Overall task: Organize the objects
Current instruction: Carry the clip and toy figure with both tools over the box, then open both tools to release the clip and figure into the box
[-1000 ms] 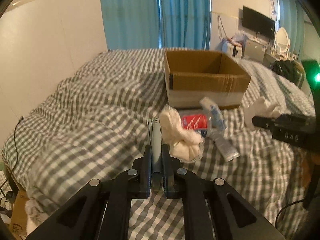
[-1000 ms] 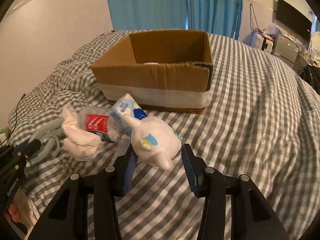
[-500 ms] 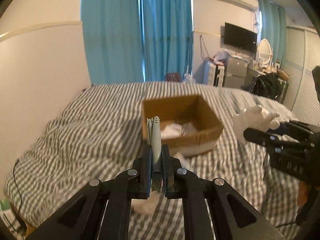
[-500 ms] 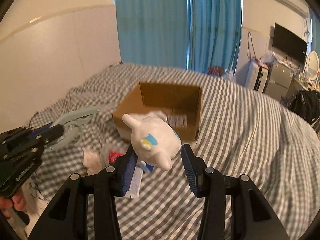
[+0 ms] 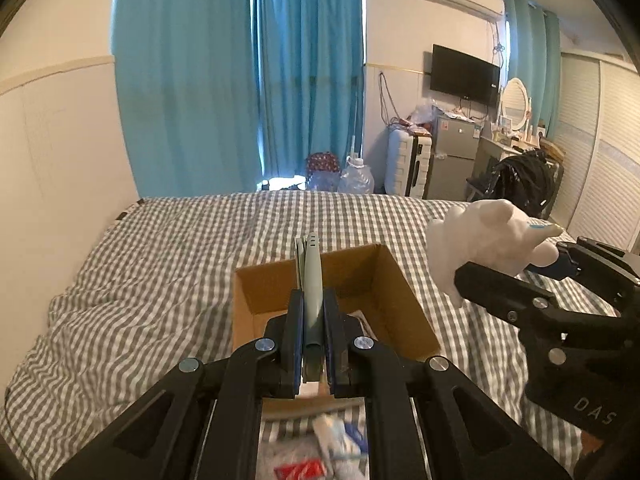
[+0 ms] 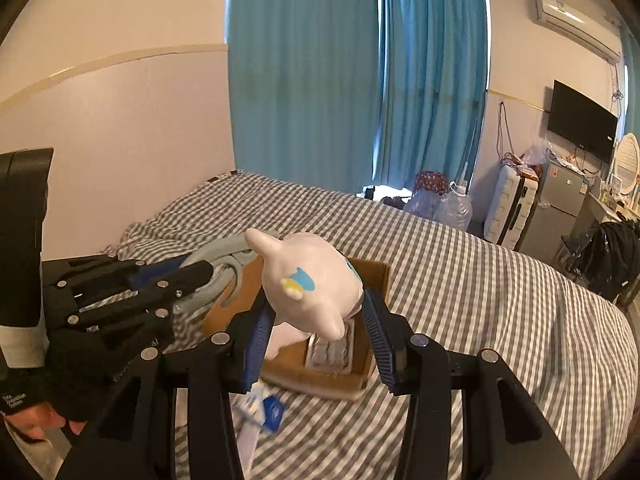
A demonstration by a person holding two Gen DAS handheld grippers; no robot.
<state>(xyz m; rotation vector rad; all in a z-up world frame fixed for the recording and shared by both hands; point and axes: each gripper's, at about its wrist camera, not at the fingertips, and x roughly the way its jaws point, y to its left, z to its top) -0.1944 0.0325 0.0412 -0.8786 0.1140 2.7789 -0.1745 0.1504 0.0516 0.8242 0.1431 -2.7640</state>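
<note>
My left gripper (image 5: 311, 312) is shut on a grey-blue plastic hanger (image 5: 310, 280), held in the air above an open cardboard box (image 5: 404, 304) on the checked bed. The hanger's curved part shows in the right wrist view (image 6: 224, 268). My right gripper (image 6: 316, 320) is shut on a white plush toy (image 6: 308, 280) with a blue and yellow mark, held above the same box (image 6: 376, 276). The toy also shows at the right of the left wrist view (image 5: 484, 240). A white packet (image 6: 332, 352) lies inside the box.
Loose items lie on the bed in front of the box: a white and blue packet (image 6: 264, 408) and a red-labelled item (image 5: 300, 470). Blue curtains (image 5: 240, 80), a suitcase (image 5: 408, 164), water jugs (image 5: 356, 180) and a fridge stand beyond the bed.
Both grippers have risen from the bed surface and moved forward over the box, still holding the hanger and the plush toy. The loose items stayed on the bed.
</note>
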